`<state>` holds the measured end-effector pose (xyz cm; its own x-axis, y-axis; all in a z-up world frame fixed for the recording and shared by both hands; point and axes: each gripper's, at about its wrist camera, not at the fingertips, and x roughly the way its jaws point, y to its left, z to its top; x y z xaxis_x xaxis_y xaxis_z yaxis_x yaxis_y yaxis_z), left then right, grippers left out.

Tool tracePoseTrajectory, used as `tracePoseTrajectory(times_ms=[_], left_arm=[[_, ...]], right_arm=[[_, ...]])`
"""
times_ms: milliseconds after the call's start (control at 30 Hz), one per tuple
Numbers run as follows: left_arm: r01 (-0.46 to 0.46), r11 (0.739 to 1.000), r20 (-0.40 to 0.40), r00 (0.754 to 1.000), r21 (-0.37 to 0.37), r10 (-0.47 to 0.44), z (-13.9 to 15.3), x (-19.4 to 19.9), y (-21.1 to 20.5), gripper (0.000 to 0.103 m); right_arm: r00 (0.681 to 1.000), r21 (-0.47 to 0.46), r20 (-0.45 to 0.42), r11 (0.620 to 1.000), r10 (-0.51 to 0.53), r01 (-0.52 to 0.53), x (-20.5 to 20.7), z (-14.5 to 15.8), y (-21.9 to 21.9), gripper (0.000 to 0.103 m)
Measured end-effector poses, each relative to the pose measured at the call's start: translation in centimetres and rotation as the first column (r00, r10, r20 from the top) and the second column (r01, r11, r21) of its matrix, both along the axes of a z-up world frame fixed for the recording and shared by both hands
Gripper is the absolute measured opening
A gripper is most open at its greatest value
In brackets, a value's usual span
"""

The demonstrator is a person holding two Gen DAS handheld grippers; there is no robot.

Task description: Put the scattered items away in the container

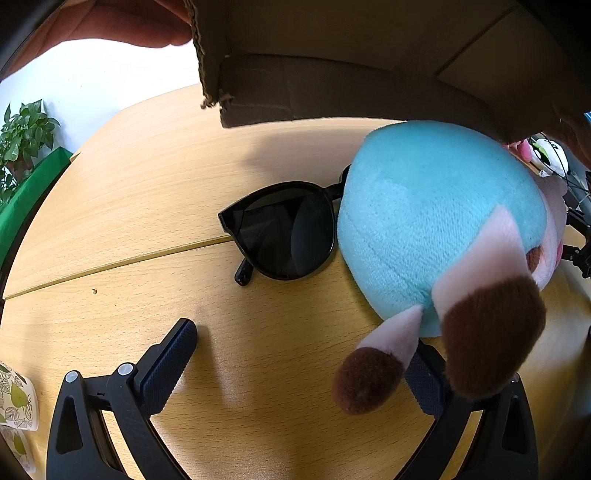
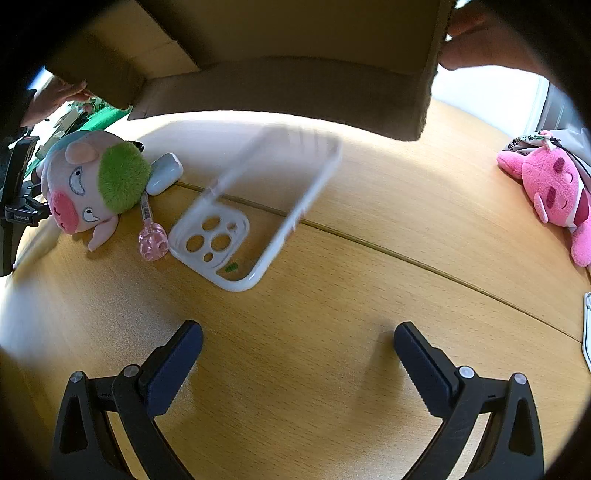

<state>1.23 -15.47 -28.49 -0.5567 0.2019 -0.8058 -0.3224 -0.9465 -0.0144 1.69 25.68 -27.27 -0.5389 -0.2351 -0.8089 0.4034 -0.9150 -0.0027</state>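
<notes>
In the left wrist view, the left tool [image 1: 303,354] hangs low over the worktop [image 1: 129,192], its fingers spread wide and grasping nothing; the plush toy's brown-tipped feet lie across its right finger. Ahead of it the sunglasses [image 1: 284,229] lie folded on the wood, touching the blue plush [image 1: 439,225], which hides their other lens. Above both, a hand [image 1: 122,22] holds the edge of a cardboard box [image 1: 332,88] lifted clear of the worktop and tilted.

In the right wrist view, the same plush [image 2: 88,184] lies at far left, face up, with a white earbud case [image 2: 164,173] just behind it and a pink-topped pen [image 2: 151,236] beside it. Nearer the middle a clear phone case [image 2: 251,218] is blurred and tilted, one corner at the wood; it looks to be in motion, probably tumbling from the box. A pink plush [image 2: 550,188] lies well apart at far right. The right tool [image 2: 299,354] is also released, empty, over bare wood.

My reading: no tidying has begun; things are being scattered. The box must be set down upright first. Then the left tool could close on the sunglasses, or take the blue plush first since it leans on them; the right tool is nearest the phone case.
</notes>
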Motion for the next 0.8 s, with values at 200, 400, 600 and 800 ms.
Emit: tracePoseTrajectory(times_ms=[200, 400, 600, 800], left_arm=[[0.000, 1.000, 0.000, 1.000, 0.000, 0.000, -0.05, 0.01, 0.03, 0.103], [-0.001, 1.000, 0.000, 1.000, 0.000, 0.001, -0.05, 0.03, 0.04, 0.103], [-0.001, 1.000, 0.000, 1.000, 0.000, 0.001, -0.05, 0.03, 0.05, 0.103], [-0.014, 1.000, 0.001, 1.000, 0.004, 0.013, -0.04, 0.03, 0.05, 0.103]], right_arm=[[1.000, 0.000, 0.000, 1.000, 0.000, 0.000, 0.02, 0.03, 0.00, 0.103], [1.000, 0.000, 0.000, 1.000, 0.001, -0.001, 0.04, 0.00, -0.02, 0.103], [1.000, 0.000, 0.000, 1.000, 0.001, -0.001, 0.04, -0.03, -0.04, 0.103], [1.000, 0.000, 0.000, 1.000, 0.002, -0.002, 0.05, -0.04, -0.06, 0.103]])
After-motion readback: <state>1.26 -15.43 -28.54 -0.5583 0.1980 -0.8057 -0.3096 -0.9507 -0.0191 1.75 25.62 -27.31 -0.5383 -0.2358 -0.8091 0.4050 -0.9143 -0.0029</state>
